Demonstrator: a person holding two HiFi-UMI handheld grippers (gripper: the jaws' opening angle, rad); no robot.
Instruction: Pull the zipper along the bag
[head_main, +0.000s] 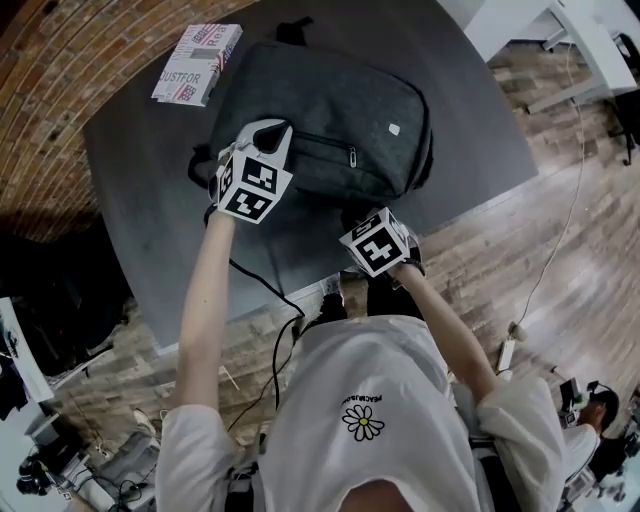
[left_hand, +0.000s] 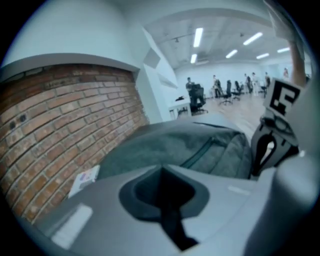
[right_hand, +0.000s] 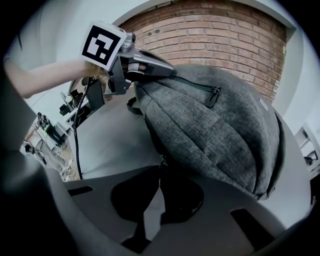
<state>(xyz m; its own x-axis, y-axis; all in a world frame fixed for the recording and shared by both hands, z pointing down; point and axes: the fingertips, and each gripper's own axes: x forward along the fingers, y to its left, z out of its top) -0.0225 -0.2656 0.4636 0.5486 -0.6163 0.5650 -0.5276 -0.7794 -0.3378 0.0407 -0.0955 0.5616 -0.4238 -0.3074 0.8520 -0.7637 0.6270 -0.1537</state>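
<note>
A dark grey backpack (head_main: 330, 120) lies flat on the dark table (head_main: 140, 180), with its front-pocket zip pull (head_main: 352, 155) facing up. My left gripper (head_main: 280, 135) is shut, and its tips rest on the bag's upper left corner at the end of that zip (right_hand: 190, 82). In the left gripper view nothing shows between the jaws of the left gripper (left_hand: 162, 172); the bag (left_hand: 200, 145) lies beyond. My right gripper (head_main: 372, 225) is at the bag's near edge. In the right gripper view the right gripper (right_hand: 161, 165) is shut on a small zip pull (right_hand: 161, 158) on the bag's side seam.
A paperback book (head_main: 197, 62) lies on the table's far left corner, beside the bag. A black cable (head_main: 270, 300) hangs off the near table edge by the person's left arm. Wooden floor and white desks (head_main: 560, 30) surround the table.
</note>
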